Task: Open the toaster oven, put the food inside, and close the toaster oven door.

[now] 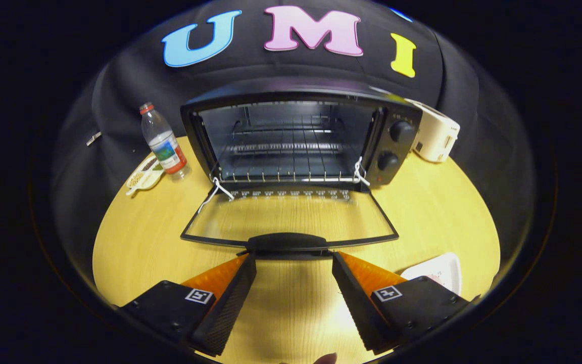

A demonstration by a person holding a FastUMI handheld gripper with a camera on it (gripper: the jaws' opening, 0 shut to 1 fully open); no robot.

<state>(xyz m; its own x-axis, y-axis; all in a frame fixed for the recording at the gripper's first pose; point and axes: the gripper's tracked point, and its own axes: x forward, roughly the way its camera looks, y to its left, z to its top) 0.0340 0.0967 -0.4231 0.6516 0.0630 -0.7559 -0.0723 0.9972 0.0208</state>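
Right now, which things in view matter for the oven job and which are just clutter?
Job:
toaster oven, door folded down open
door handle, just ahead of the open gripper
white tray beside one finger, probably the food

Lying about:
water bottle
small dish
white appliance

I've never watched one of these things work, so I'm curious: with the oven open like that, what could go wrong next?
1. The black toaster oven's glass door lies flat on the round wooden table, its handle just ahead of the open hand-held gripper; pushing forward could knock it.
2. The white plate sits beside one finger, half hidden, so a grab there may miss.
3. The clear plastic water bottle stands upright beside the oven and could tip if brushed.
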